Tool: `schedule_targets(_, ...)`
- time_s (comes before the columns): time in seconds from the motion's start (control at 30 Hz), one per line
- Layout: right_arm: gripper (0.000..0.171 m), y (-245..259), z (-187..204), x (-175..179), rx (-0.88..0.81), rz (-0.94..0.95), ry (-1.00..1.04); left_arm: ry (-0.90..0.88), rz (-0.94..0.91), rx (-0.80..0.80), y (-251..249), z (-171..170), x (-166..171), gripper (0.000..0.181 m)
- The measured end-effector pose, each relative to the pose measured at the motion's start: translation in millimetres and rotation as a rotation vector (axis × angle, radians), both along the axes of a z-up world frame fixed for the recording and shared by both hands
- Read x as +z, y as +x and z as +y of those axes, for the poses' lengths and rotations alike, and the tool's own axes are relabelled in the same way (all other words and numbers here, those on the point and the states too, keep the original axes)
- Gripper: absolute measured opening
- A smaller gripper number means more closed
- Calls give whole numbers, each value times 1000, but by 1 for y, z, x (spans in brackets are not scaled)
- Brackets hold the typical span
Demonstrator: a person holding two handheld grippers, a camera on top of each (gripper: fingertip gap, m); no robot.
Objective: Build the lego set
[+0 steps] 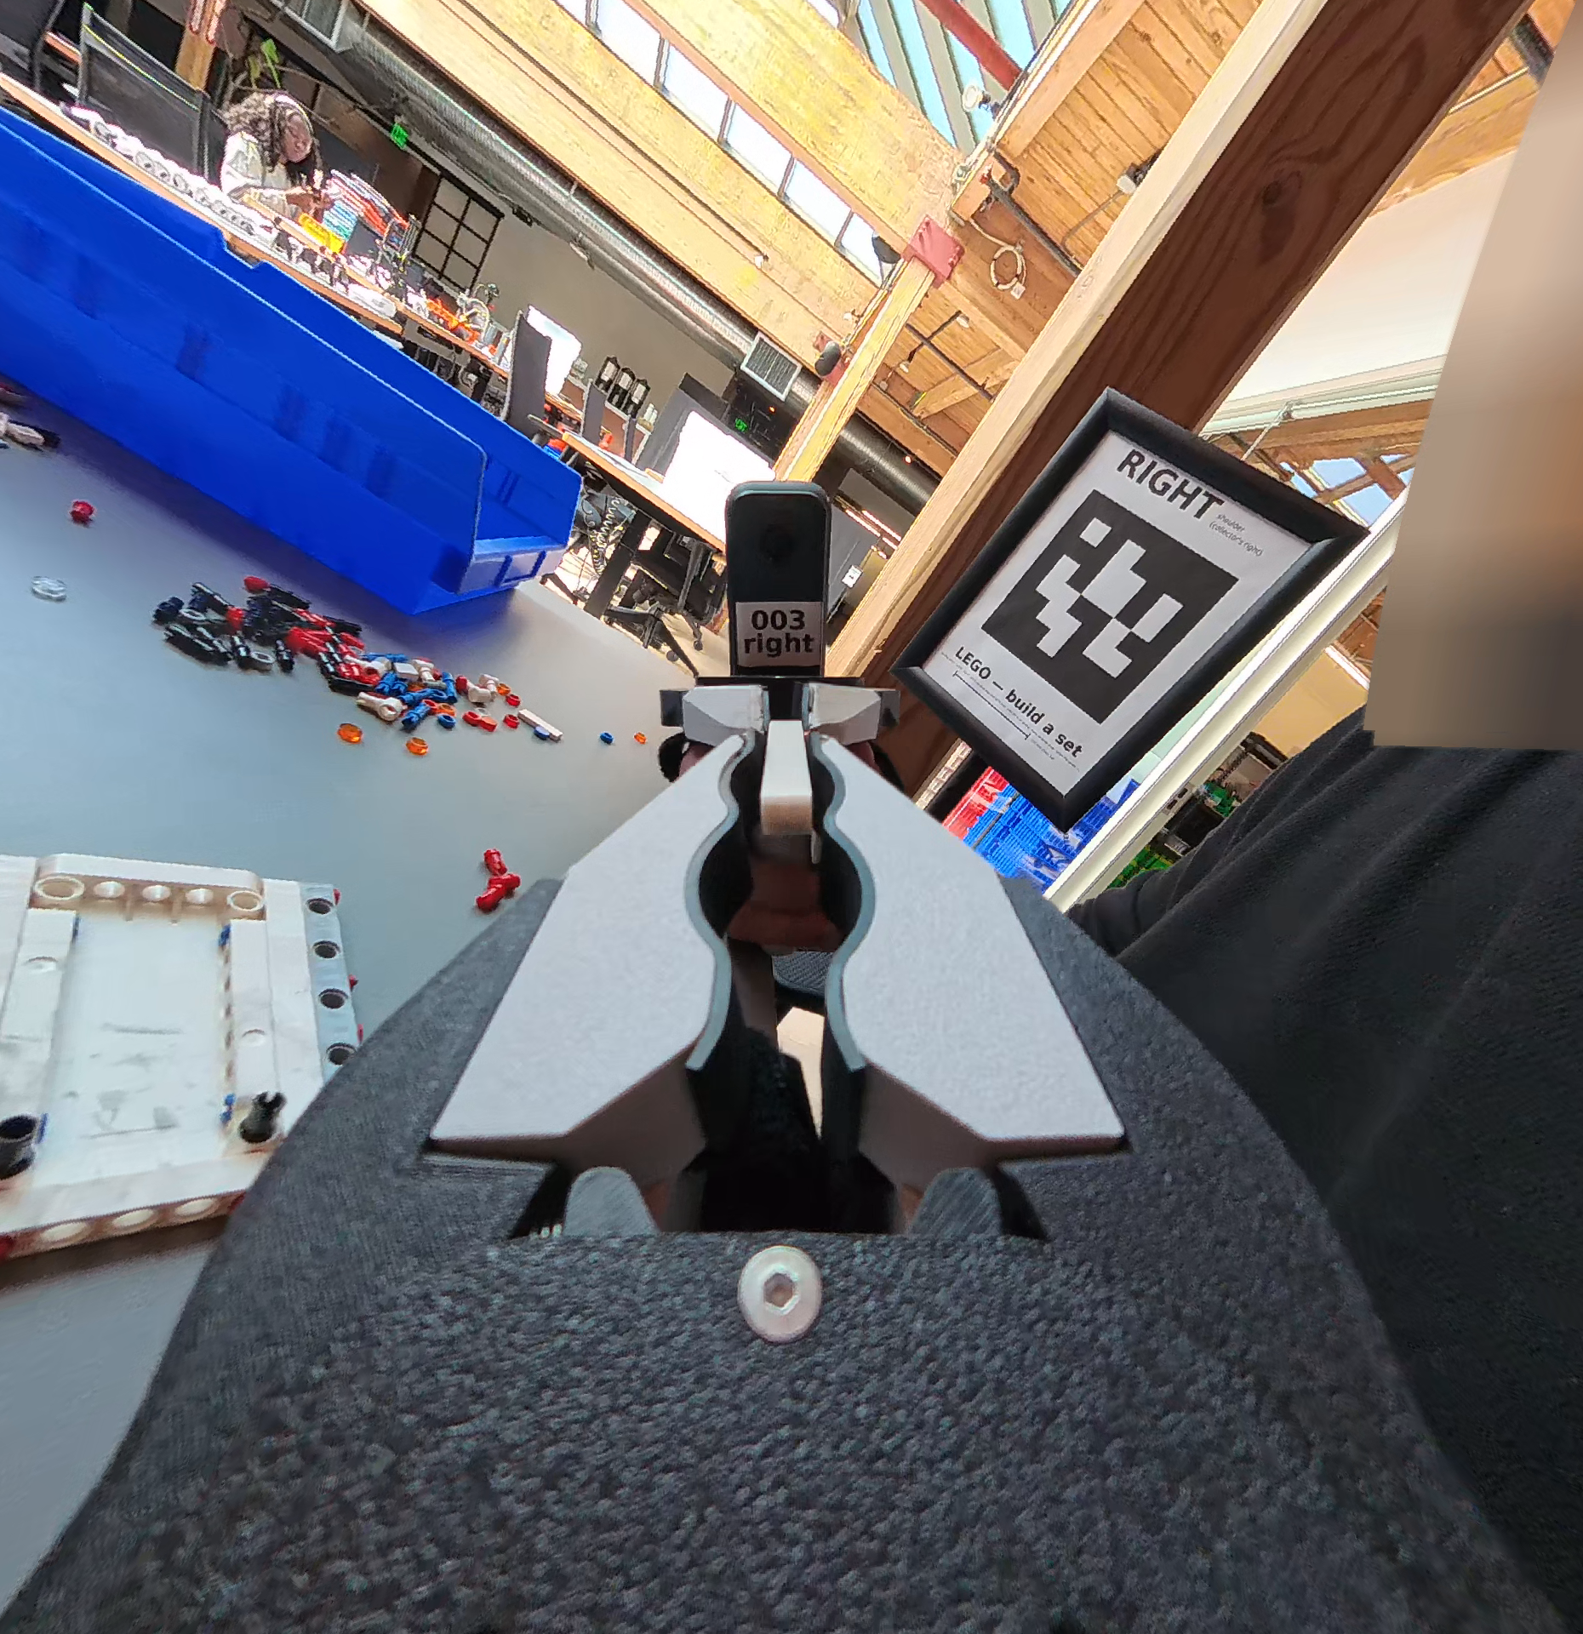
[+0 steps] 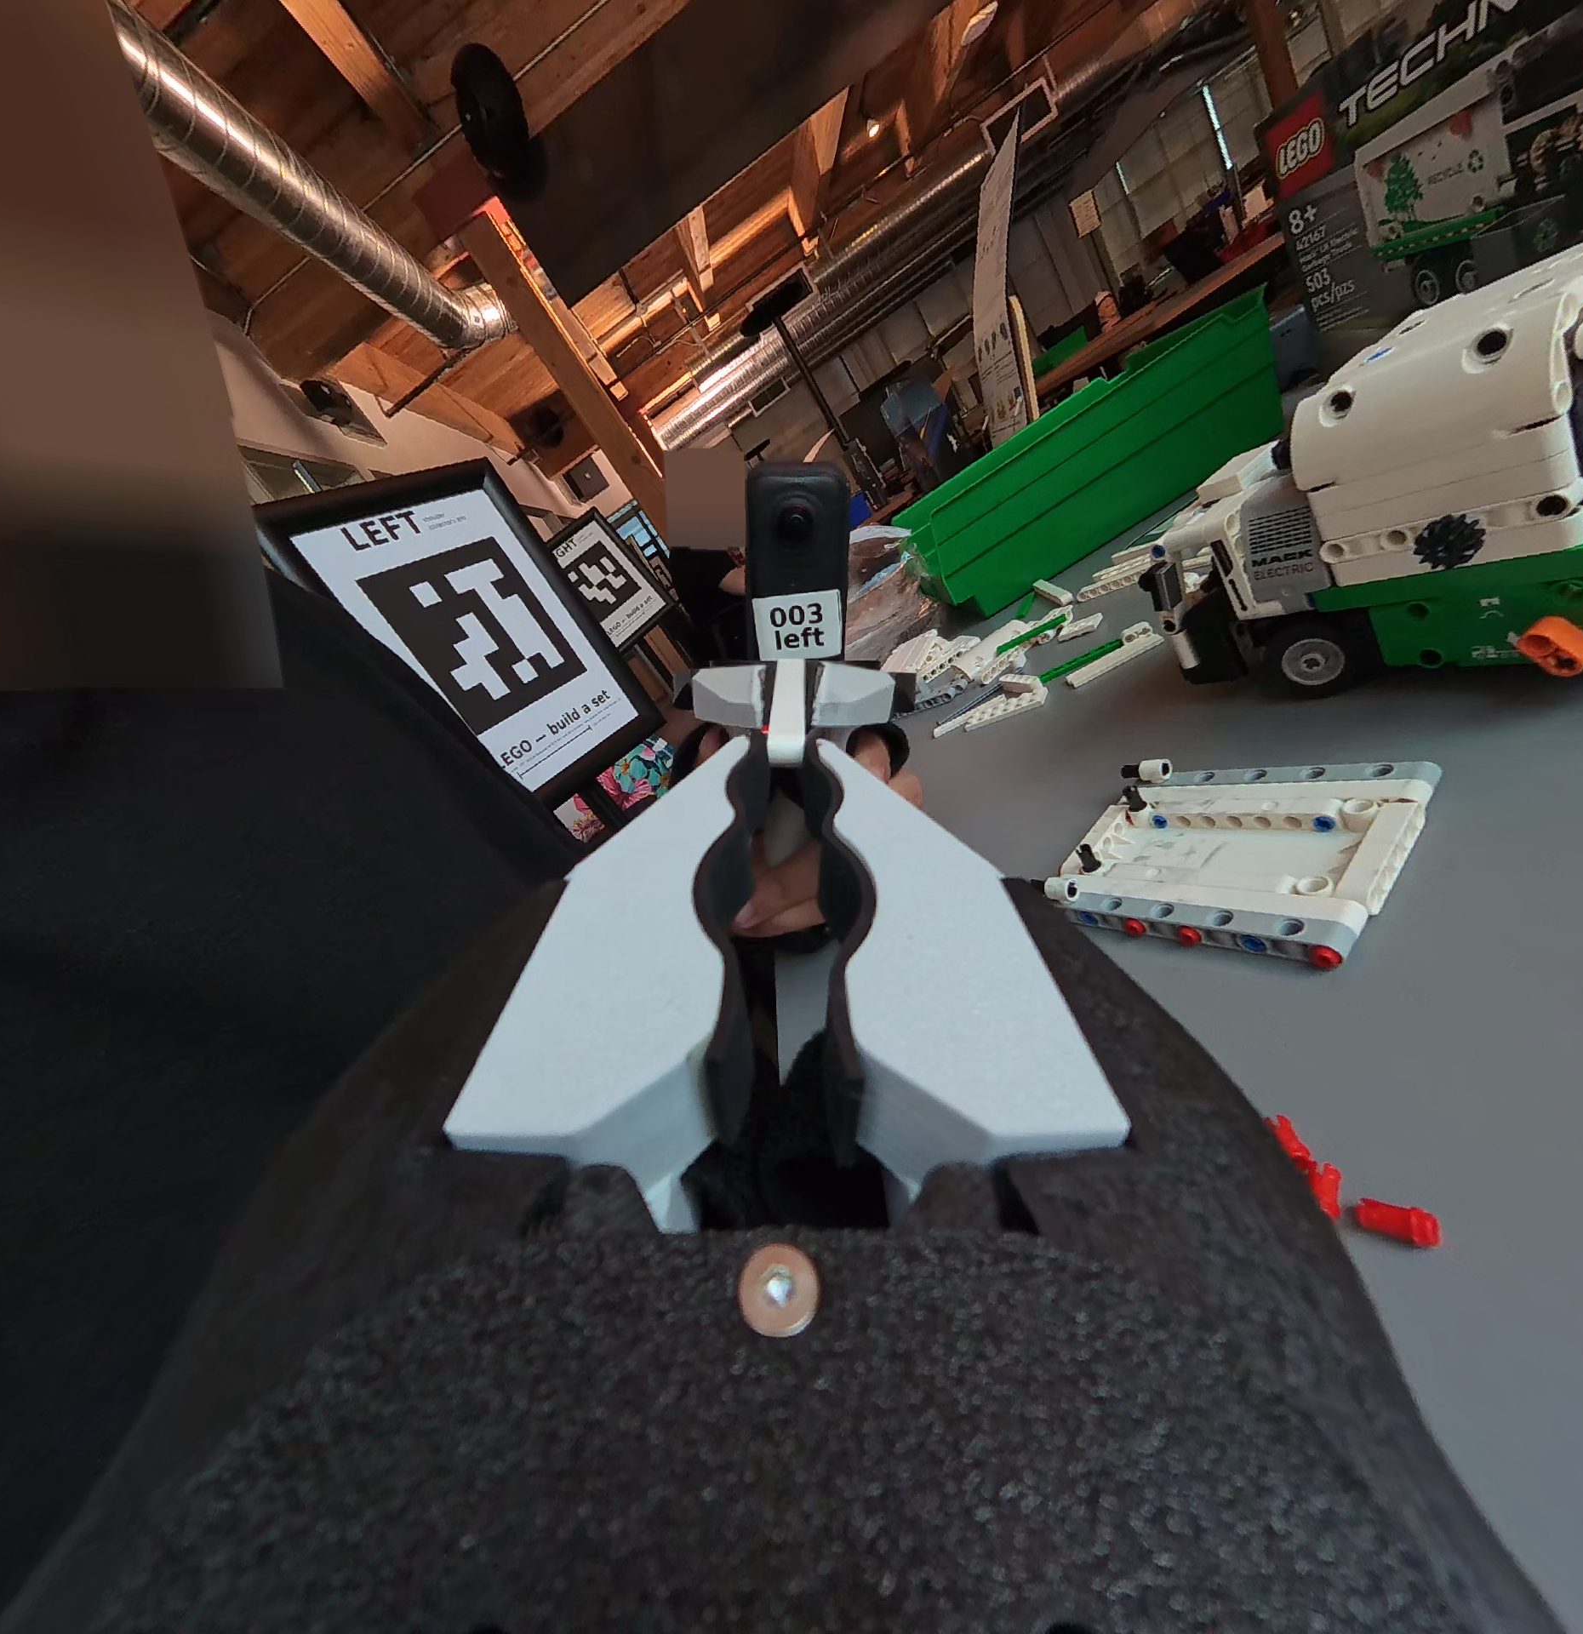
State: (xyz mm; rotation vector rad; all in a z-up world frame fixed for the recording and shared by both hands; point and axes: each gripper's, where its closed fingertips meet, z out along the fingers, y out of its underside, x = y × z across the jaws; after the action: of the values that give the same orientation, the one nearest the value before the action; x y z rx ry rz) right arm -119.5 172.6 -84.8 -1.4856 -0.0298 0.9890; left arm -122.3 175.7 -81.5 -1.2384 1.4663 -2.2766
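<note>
My two grippers face each other above the grey table (image 1: 195,778) with a small white Lego beam (image 1: 783,778) between them. My left gripper (image 1: 779,752) is shut on the beam, which reaches back between its fingers. My right gripper (image 2: 784,756) closes on the beam's other end (image 2: 788,721); it also shows in the left wrist view (image 1: 783,707), as the left one does in the right wrist view (image 2: 792,698). A flat white and grey Lego frame (image 2: 1230,849) with blue and red pins lies on the table; it also shows in the left wrist view (image 1: 151,1043).
A heap of small red, blue and black pins (image 1: 328,654) lies before a blue bin (image 1: 240,371). A built white and green Lego truck (image 2: 1407,530), loose white beams (image 2: 1018,654), a green bin (image 2: 1089,477), red pins (image 2: 1354,1194) and two framed marker signs (image 1: 1124,610) (image 2: 470,619) stand around. A person's dark sleeve (image 1: 1389,1061) is close. The tips of both grippers are at nearly the same place.
</note>
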Motion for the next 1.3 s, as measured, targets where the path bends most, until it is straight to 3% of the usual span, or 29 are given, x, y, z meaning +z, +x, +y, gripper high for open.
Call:
schedule_targets(0.73, 6, 5, -1, 2, -2, 42, -6, 30, -31, 48, -3, 6, 3, 6)
schedule_targets(0.87, 16, 34, -11, -12, -108, -154, -112, 184, -38, 207, 0, 28, -2, 6)
schedule_targets(0.97, 17, 55, -23, -56, -188, -536, -320, 412, -31, 343, 0, 46, -13, 6)
schedule_targets(1.03, 16, 66, -24, -78, -240, -704, -411, 451, -26, 367, -1, 50, -16, 6)
schedule_targets(1.17, 14, 76, -22, -96, -268, -817, -475, 431, 4, 343, 1, 50, -19, 6)
schedule_targets(1.3, 14, 67, -15, -92, -223, -882, -395, 420, 8, 320, 1, 48, -19, 6)
